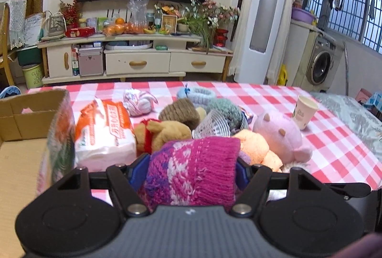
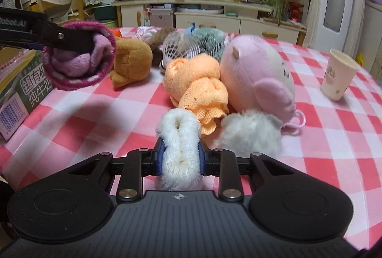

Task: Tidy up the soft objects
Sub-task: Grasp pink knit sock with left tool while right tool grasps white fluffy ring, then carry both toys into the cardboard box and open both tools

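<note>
My left gripper (image 1: 191,162) is shut on a magenta knitted hat (image 1: 191,176) with a lilac lining, held in the air beside the cardboard box (image 1: 21,119). From the right wrist view the same left gripper (image 2: 78,43) and the magenta hat (image 2: 78,55) hang at the left above the table. My right gripper (image 2: 180,147) is shut on a white fluffy loop (image 2: 179,138), low over the checked cloth. Just ahead lie an orange knit cloth (image 2: 198,83), a pink plush pig (image 2: 257,74), a white fluffy ball (image 2: 250,131) and a brown plush bear (image 2: 131,59).
A paper cup (image 2: 339,74) stands at the right of the red-and-white checked table (image 2: 95,114). A tissue pack (image 1: 105,131) lies next to the box. A printed milk carton case (image 2: 21,88) sits at the left edge. More knitted items and a white plastic spring (image 2: 176,47) lie behind the toys.
</note>
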`<state>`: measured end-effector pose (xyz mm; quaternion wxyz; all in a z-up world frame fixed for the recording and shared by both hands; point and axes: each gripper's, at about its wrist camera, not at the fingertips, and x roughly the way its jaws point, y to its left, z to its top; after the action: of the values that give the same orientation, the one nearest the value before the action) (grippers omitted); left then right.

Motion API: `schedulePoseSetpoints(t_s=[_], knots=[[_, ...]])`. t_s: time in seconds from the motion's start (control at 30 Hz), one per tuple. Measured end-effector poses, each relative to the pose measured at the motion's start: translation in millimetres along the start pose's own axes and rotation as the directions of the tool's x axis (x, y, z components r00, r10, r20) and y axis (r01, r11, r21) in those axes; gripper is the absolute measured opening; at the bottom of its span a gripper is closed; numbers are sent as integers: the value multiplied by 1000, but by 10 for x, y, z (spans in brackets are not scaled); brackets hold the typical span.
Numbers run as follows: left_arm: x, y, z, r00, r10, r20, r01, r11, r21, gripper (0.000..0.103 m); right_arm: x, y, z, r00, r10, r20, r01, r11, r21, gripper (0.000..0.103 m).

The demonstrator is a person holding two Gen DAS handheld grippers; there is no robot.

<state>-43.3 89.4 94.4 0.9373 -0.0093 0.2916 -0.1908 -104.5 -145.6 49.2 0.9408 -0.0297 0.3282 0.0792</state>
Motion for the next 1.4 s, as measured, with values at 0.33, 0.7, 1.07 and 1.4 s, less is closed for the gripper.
schedulePoseSetpoints(t_s=[0.33, 0.7, 1.07, 1.4], knots=[[-386, 297, 111, 994, 41, 106, -35, 998, -55, 70, -248, 72, 419, 987, 100, 124, -116, 986, 123, 32], [-706, 1070, 134, 956, 255, 147, -219, 950, -223, 70, -151, 663, 1134, 906, 361, 221, -397, 905, 150, 32], [-721, 1799, -20, 877, 480, -17, -442, 794, -418, 71, 345, 1492, 1291, 835, 537, 121, -548, 831, 92, 35], [-777, 1792, -37, 832, 554, -25, -515, 756, -404, 81, 405, 1597, 1182, 861, 503, 72, -507, 860, 59, 81]])
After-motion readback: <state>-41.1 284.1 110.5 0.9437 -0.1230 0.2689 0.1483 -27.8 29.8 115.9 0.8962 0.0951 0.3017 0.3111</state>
